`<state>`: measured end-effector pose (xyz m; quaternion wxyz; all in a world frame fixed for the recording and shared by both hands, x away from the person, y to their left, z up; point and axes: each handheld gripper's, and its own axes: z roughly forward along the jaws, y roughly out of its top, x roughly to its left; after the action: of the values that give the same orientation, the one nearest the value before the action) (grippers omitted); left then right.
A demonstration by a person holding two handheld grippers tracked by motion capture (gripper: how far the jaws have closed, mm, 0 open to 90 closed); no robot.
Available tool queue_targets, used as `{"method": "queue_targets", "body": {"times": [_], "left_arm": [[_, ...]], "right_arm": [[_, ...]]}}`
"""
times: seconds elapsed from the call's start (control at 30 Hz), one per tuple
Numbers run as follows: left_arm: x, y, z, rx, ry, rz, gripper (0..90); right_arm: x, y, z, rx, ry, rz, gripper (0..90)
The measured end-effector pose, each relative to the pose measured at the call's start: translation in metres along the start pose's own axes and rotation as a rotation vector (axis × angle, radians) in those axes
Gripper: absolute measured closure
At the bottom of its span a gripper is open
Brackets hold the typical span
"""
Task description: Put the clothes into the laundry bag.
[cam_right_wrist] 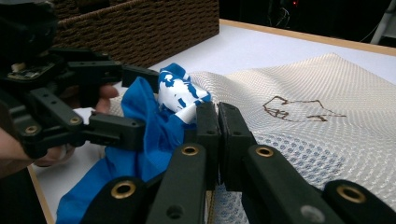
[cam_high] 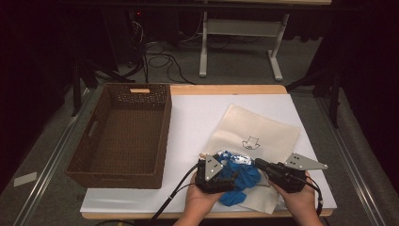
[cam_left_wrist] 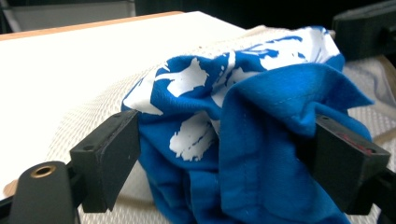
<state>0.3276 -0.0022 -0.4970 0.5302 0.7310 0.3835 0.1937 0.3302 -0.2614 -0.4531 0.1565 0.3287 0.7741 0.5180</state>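
Stuffing the blue cloth (cam_left_wrist: 252,135) into the mesh bag (cam_high: 263,129) looks like the job in hand. The cloth sits bunched at the bag's near end, by the table's front edge, part inside the mouth and part spilling onto the white sheet (cam_high: 197,117). The left gripper (cam_left_wrist: 229,154) straddles the bunch with its jaws spread wide, pads at the cloth's flanks but not pinching it. The right gripper (cam_right_wrist: 218,135) has its jaws pressed together; I judge they pinch the bag's rim, though the mesh between them is hard to make out. To do this well, keep the right hand steady so the mouth stays lifted. Close the left jaws low on the loose tail, then push it deep, away from the rim. The basket (cam_high: 94,141) stands well apart at the left.
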Motion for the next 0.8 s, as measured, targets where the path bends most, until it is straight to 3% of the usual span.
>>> {"method": "queue_targets", "body": {"times": [0.1, 0.2, 0.33, 0.43, 0.6, 0.8], "left_arm": [[0.001, -0.001, 0.004, 0.015, -0.032, -0.013, 19.1], [-0.002, -0.003, 0.005, 0.015, -0.051, 0.000, 33.9], [-0.004, -0.004, 0.008, 0.018, -0.092, -0.015, 57.3], [-0.008, -0.003, 0.010, 0.030, -0.109, 0.005, 68.7], [-0.017, -0.005, 0.011, 0.044, -0.131, 0.035, 76.7], [-0.019, -0.004, 0.019, 0.064, -0.113, 0.035, 76.9]], "right_arm": [[-0.001, 0.000, 0.000, 0.001, 0.000, 0.000, 89.4], [0.000, 0.000, 0.001, 0.000, 0.000, -0.001, 89.3], [0.000, 0.000, 0.001, 0.001, 0.000, 0.001, 89.3], [0.000, 0.000, 0.001, -0.001, -0.002, -0.002, 89.3], [0.000, 0.000, 0.000, -0.002, -0.003, 0.001, 89.4], [0.000, 0.001, 0.000, -0.007, -0.001, -0.004, 89.3]]}}
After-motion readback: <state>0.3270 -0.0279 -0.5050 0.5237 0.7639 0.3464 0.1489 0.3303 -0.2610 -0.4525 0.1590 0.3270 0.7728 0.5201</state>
